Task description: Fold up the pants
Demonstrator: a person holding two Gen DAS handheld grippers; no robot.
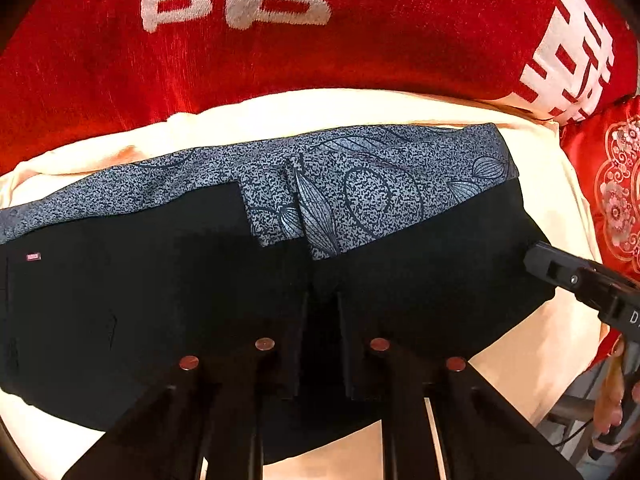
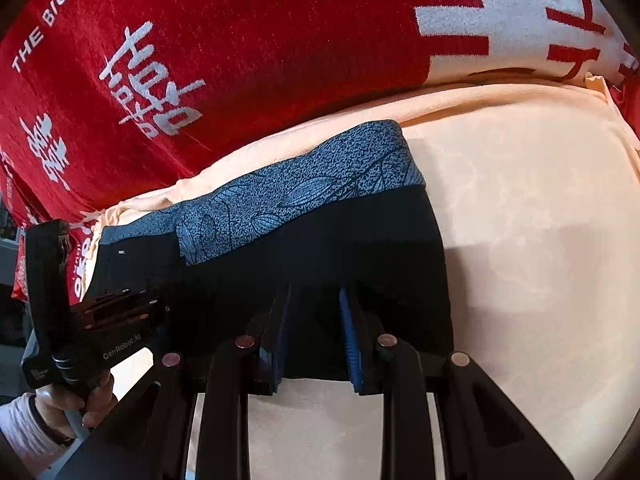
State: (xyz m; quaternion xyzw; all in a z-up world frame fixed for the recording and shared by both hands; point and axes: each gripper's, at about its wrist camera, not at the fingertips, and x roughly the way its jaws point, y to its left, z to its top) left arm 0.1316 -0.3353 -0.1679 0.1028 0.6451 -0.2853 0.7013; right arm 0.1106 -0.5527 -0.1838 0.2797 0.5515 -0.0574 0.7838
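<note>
cream sheet point(image 1: 400, 108) | red blanket point(image 1: 280, 52) behind | black pants point(image 1: 160, 300) flat

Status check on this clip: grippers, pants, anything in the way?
Left gripper shut on pants near edge. Right gripper gripping the right end. Pants partly folded on cream sheet. Nothing in the way.

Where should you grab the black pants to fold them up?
Grab the black pants by the near edge, coming from above on the near side. That edge lies flat and free on the cream sheet, while the patterned far edge sits close to the red blanket. Both hand-held grippers, left and right, already pinch there, probably to lift it toward the patterned band.
</note>
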